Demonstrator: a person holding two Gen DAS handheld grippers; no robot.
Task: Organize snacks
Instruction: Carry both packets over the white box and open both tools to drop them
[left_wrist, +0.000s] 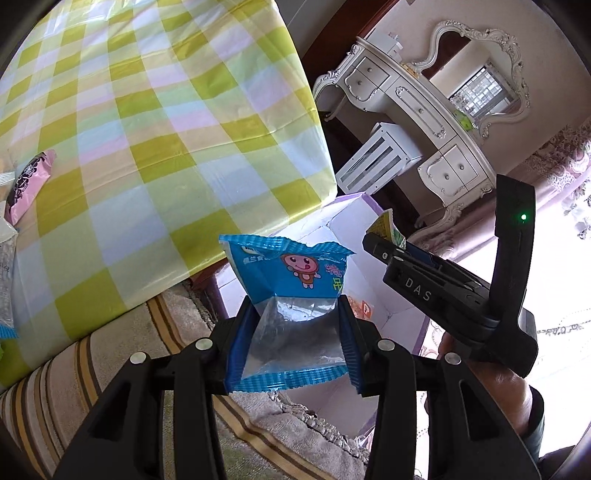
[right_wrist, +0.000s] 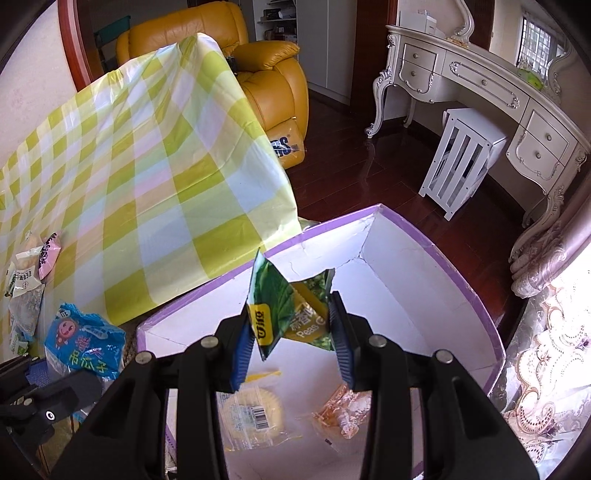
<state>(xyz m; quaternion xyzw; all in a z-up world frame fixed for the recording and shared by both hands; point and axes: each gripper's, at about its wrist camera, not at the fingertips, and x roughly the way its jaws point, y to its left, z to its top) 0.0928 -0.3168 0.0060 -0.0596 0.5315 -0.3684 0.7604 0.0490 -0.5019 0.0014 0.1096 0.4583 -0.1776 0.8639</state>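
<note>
My left gripper (left_wrist: 297, 325) is shut on a blue snack packet (left_wrist: 291, 295) with a cartoon face, held off the table's corner beside the white box with purple rim (left_wrist: 351, 221). The same packet shows in the right wrist view (right_wrist: 85, 347). My right gripper (right_wrist: 291, 332) is shut on a green and yellow pea snack packet (right_wrist: 288, 306), held above the open box (right_wrist: 424, 273). It shows in the left wrist view (left_wrist: 384, 243) too. Inside the box lie a yellow cake packet (right_wrist: 255, 410) and an orange snack packet (right_wrist: 345, 410).
A table with a green checked cloth (right_wrist: 147, 177) fills the left. More snack packets lie at its left edge, among them a pink one (right_wrist: 50, 254) and white ones (right_wrist: 22, 284). A white dresser (right_wrist: 480, 92), a white stool (right_wrist: 461, 162) and a yellow armchair (right_wrist: 266, 74) stand behind.
</note>
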